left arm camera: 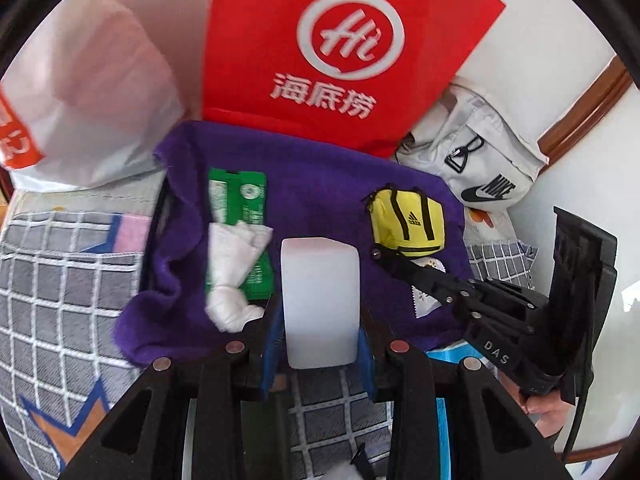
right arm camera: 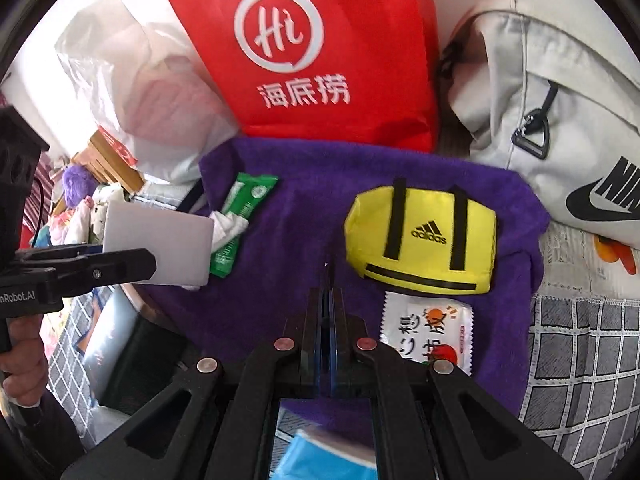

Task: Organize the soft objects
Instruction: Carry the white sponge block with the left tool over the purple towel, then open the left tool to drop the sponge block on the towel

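White block (left arm camera: 320,300) clamped in left hand-held gripper (left arm camera: 320,344), above purple towel (left arm camera: 320,192), yellow mini bag (left arm camera: 408,220) right

Along the far edge of the grey, white-lined checked bed cover (right arm camera: 580,352) stands a tall red paper carrier bag (right arm camera: 332,40), white round "Hi" logo and Chinese lettering facing us, leaning a touch. Pressed against its left side, a crumpled translucent white plastic bag (right arm camera: 160,92) with an orange printed patch (left arm camera: 16,136). On the red bag's right, a pale grey fabric Nike backpack (right arm camera: 560,92), black swoosh and zip pull showing, slumped at the cover's far right corner. Behind it, a curved brown wooden rail (left arm camera: 580,108). Off the left edge, a fluffy purple plush toy (right arm camera: 76,184) sits amid blurred clutter.
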Tool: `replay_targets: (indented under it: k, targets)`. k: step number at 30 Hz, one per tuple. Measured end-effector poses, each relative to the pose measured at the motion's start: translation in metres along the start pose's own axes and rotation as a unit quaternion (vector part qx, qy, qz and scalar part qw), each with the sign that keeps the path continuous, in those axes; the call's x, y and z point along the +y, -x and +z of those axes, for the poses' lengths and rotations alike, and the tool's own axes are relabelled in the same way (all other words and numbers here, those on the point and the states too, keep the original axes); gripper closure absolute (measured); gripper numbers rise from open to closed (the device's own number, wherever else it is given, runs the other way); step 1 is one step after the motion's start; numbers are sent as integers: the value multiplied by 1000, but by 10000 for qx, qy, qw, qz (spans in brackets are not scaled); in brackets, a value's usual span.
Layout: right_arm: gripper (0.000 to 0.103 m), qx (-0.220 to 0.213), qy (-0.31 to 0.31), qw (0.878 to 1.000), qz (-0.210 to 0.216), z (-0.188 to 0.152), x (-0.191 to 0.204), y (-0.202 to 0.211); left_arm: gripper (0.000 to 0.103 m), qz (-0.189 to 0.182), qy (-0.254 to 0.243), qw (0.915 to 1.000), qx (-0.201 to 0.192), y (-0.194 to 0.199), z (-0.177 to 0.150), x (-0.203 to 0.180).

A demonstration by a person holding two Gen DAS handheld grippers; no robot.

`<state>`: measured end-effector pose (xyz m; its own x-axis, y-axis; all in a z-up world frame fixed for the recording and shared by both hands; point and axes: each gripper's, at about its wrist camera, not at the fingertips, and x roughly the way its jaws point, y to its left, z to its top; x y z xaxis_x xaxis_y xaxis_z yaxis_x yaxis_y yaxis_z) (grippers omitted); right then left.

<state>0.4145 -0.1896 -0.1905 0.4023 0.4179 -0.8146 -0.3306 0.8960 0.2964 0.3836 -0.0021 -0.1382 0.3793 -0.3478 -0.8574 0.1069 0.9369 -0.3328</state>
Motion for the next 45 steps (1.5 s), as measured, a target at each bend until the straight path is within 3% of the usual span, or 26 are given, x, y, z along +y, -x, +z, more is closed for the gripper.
replay_targets:
  k: [11, 14, 16, 19, 22, 28, 34, 39, 45]
  targets:
    - [95, 198, -110, 9997, -54, -1, -23, -5, 72, -316, 54, 9985, 443, -47, 8, -8]
    - [85, 176, -103, 9997, -158, -3, -29, -1, 72, -331, 5, 9985, 429, -48, 9, -7]
    - [73, 151, -53, 9995, -273, -3, -30, 2, 71, -128, -10, 9991, 392, -48, 11, -3]
    - [59, 58, -40, 9992, -393, -3, -35, 7, 58, -90, 104, 9991, 395, -51, 14, 8]
    - [53, -30, -45, 9991, -425, -3, -37, 12, 57, -61, 230, 9991, 348, -48, 16, 19]
    - [44, -258, -81, 9987, -427, -2, -31, 24, 48, 362, 245, 9987, 261, -43, 20, 29]
    - [44, -571, -143, 9970, -503, 0, -10, 38, 47, 537, 119, 9985, 77, -23, 17, 25]
    - [44, -789, 68, 9911, -1066, -14, 18, 58, 44, 536, 93, 9985, -80, 3, 0, 22]
    - [44, -1000, -180, 9904, -941, -47, 42, 93, 44, 539, 95, 9980, -311, 40, -32, 19]
